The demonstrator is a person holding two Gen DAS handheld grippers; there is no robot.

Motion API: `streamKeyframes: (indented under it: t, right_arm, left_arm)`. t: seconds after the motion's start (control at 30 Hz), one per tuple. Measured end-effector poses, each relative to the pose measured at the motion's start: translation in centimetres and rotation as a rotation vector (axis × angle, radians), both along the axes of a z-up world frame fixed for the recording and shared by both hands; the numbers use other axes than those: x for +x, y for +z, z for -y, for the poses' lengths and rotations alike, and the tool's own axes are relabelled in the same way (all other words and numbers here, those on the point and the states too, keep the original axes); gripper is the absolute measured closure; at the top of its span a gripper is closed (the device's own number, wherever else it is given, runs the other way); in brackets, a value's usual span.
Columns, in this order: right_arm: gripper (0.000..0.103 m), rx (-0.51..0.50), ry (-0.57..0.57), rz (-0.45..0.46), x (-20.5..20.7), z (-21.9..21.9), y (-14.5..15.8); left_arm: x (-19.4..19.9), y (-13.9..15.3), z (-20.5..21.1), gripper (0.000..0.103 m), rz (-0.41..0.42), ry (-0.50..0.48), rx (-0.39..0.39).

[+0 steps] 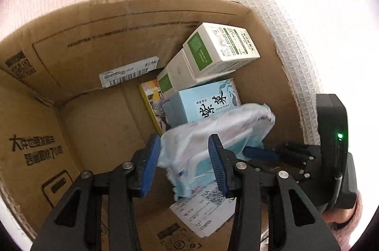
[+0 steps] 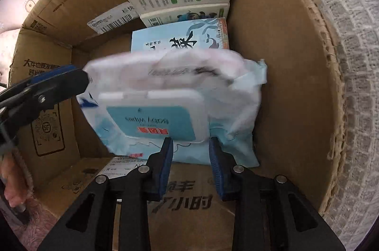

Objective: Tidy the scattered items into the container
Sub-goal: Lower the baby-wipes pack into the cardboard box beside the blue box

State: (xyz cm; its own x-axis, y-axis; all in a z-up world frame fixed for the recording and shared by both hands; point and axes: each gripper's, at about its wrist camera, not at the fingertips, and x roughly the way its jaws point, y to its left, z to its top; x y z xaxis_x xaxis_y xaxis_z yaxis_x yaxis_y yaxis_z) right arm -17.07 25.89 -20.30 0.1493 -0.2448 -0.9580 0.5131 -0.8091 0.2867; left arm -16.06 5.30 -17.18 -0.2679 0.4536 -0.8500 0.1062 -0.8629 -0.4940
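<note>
My right hand-held gripper (image 2: 190,151) pinches the wet-wipes pack (image 2: 173,106) by its lower edge, inside the cardboard box (image 2: 284,61) against the blue tea carton (image 2: 180,38). Left hand-held gripper (image 1: 184,161) gapes around the pack; I'd lower flat, then release.

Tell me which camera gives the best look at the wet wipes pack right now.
The right wrist view: the wet wipes pack fills the centre, its teal lid label facing the lens. The left wrist view shows only its crumpled side, partly behind the left gripper.
</note>
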Motion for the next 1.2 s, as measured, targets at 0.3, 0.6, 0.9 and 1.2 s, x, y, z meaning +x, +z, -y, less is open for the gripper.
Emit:
streamKeyframes:
  t: [0.3,0.6,0.9,1.2]
  right_arm:
    - [0.075,-0.011,-0.023,-0.078,-0.9,0.3,3.7]
    - [0.075,-0.083,-0.033,-0.03,-1.5,1.1,2.2]
    - [0.075,0.017,0.015,0.014,-1.9,1.7,-0.8]
    - [0.075,-0.012,0.029,0.102,-3.3,2.1,-0.6]
  left_arm:
    - [-0.1,-3.1,-4.4,0.085,0.114,-0.11,0.069]
    - [-0.3,-2.5,-2.6,0.072,0.095,-0.024,0.035]
    - [-0.3,-4.0,-1.8,0.05,0.208,-0.007,-0.098]
    - [-0.9,-8.3,-1.8,0.076,0.373,0.058,-0.02]
